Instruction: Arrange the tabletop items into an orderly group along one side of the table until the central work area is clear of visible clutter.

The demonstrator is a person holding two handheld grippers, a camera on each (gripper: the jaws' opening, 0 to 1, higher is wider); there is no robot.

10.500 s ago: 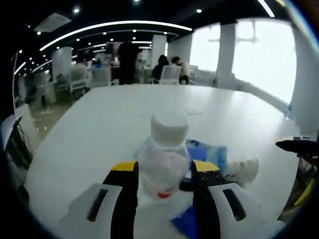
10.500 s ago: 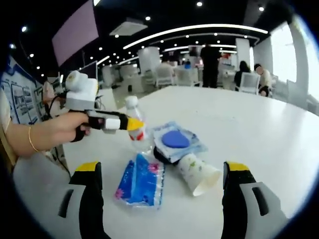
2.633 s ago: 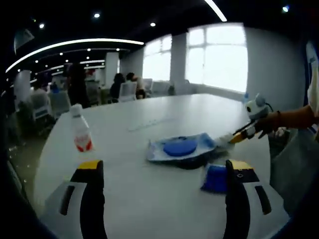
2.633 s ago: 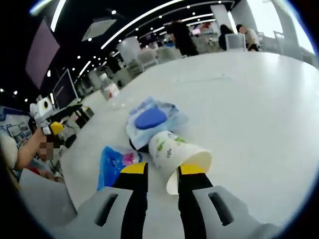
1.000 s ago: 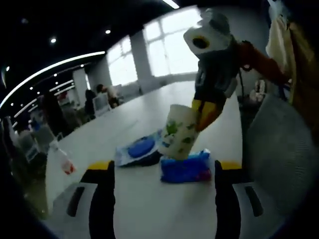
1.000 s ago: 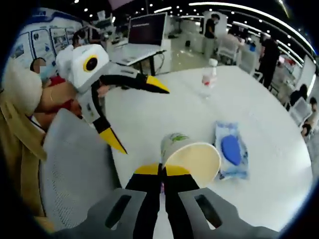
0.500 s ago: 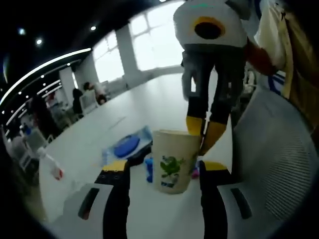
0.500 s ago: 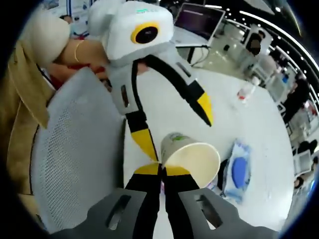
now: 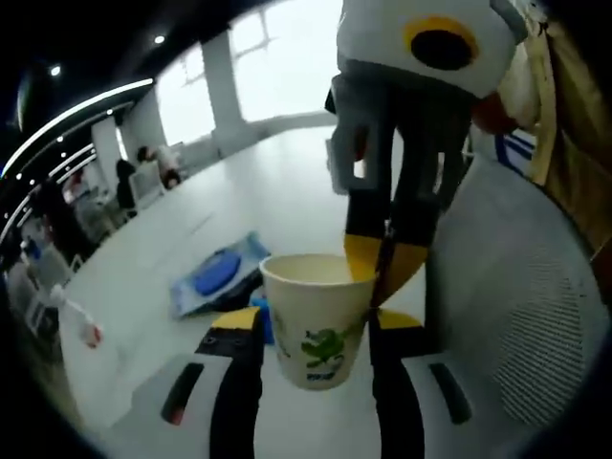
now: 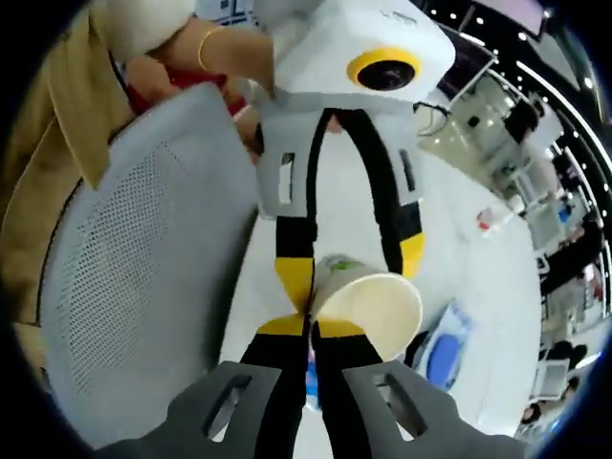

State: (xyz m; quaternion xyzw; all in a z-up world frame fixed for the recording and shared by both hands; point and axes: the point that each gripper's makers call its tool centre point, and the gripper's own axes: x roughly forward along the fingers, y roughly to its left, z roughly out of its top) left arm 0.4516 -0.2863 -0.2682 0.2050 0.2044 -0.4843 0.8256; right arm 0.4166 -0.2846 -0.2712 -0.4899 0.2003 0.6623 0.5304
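A white paper cup [image 9: 316, 330] with a green print hangs upright in the air between my two grippers. In the left gripper view the right gripper [image 9: 384, 263] reaches down from above, its yellow tips pinched on the cup's rim. The left gripper [image 9: 316, 320] has its jaws against the cup's two sides. In the right gripper view the right gripper [image 10: 308, 327] is shut on the rim of the cup [image 10: 373, 301], and the left gripper [image 10: 353, 263] straddles the cup's body from above.
On the white table [image 9: 287, 191] lie a blue wipes pack [image 9: 215, 282] and a small bottle [image 9: 81, 325] farther off. The wipes pack [image 10: 445, 349] also lies below the cup. A grey mesh chair back [image 9: 507, 316] [image 10: 124, 277] stands close beside the grippers.
The right gripper has carried the cup between the left gripper's jaws. The left jaws have narrowed from wide apart to lying against the cup.
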